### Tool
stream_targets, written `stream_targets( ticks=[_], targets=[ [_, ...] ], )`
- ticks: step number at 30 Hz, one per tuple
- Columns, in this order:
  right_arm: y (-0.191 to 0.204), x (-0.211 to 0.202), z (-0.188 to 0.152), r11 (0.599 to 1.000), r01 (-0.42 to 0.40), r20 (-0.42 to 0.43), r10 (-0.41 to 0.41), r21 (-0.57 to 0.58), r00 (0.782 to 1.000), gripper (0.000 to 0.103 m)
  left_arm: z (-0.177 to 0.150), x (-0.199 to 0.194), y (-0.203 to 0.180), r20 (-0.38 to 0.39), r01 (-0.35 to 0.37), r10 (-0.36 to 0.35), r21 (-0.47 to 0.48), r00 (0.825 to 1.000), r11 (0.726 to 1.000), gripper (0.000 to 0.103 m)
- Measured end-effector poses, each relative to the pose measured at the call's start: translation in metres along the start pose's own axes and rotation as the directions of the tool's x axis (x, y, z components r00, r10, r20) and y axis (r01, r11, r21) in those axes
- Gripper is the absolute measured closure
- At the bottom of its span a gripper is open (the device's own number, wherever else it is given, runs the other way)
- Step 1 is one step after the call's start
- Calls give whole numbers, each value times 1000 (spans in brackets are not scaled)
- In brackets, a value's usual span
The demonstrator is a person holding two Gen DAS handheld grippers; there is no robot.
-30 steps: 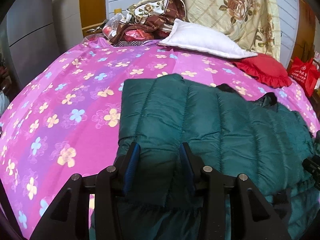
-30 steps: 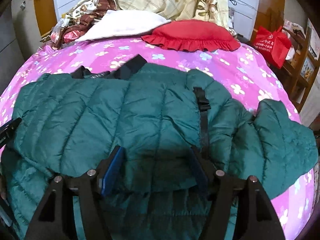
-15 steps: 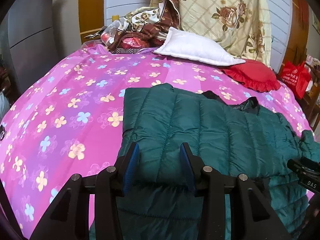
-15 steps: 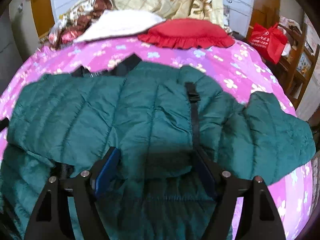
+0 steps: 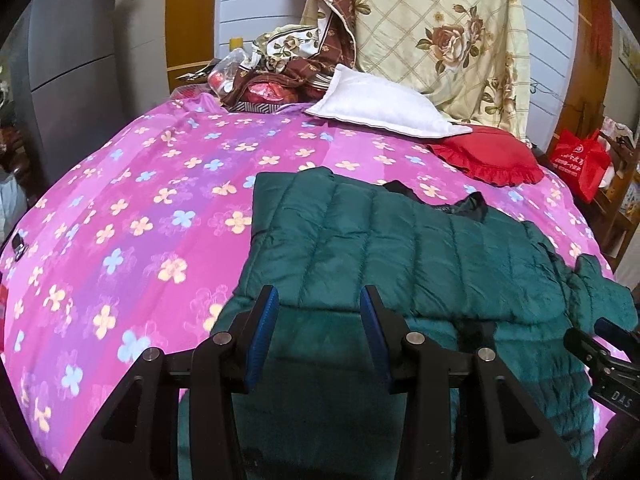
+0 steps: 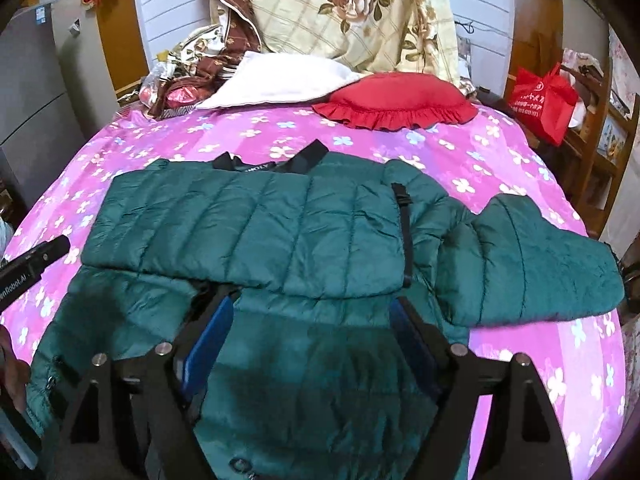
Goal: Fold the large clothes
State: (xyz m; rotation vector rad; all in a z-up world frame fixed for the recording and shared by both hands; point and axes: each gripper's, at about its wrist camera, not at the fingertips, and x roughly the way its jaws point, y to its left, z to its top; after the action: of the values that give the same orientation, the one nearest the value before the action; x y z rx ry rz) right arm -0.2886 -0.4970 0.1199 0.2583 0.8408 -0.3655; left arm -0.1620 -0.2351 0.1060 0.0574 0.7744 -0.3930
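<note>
A dark green quilted puffer jacket [image 5: 400,256] lies on the pink flowered bed [image 5: 140,208]. In the right wrist view [image 6: 256,236] its left sleeve is folded across the chest and its right sleeve [image 6: 528,264] sticks out to the right. My left gripper [image 5: 318,308] is open and empty, just above the jacket's near left part. My right gripper [image 6: 310,312] is open and empty above the jacket's lower middle. The right gripper also shows at the right edge of the left wrist view [image 5: 608,356].
A white pillow [image 5: 380,108], a red frilled cushion [image 6: 396,100] and a heap of patterned bedding [image 5: 436,36] lie at the head of the bed. A red bag [image 6: 544,92] stands on a wooden shelf at the right. A grey cabinet [image 5: 68,60] stands at the left.
Both grippers have drawn back toward me and risen away from the folded sleeve. The jacket stays as laid, and both stay open.
</note>
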Motion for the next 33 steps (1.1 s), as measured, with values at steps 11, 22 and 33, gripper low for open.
stream_targets(
  ticks=[11, 22, 33],
  targets=[
    [1, -26, -16, 1000, -10, 17, 9, 20, 1000, 17, -16, -30, -9, 27, -7, 6, 9, 1000, 1000, 79],
    [-11, -43, -29, 1000, 2, 27, -3, 25, 1000, 16, -27, -49, -22, 46, -8, 6, 25, 999, 1000, 79],
    [-22, -52, -34, 999, 3, 34, -4, 36, 999, 16, -29, -54, -42, 50, 10, -12, 42, 999, 999, 79]
  ],
)
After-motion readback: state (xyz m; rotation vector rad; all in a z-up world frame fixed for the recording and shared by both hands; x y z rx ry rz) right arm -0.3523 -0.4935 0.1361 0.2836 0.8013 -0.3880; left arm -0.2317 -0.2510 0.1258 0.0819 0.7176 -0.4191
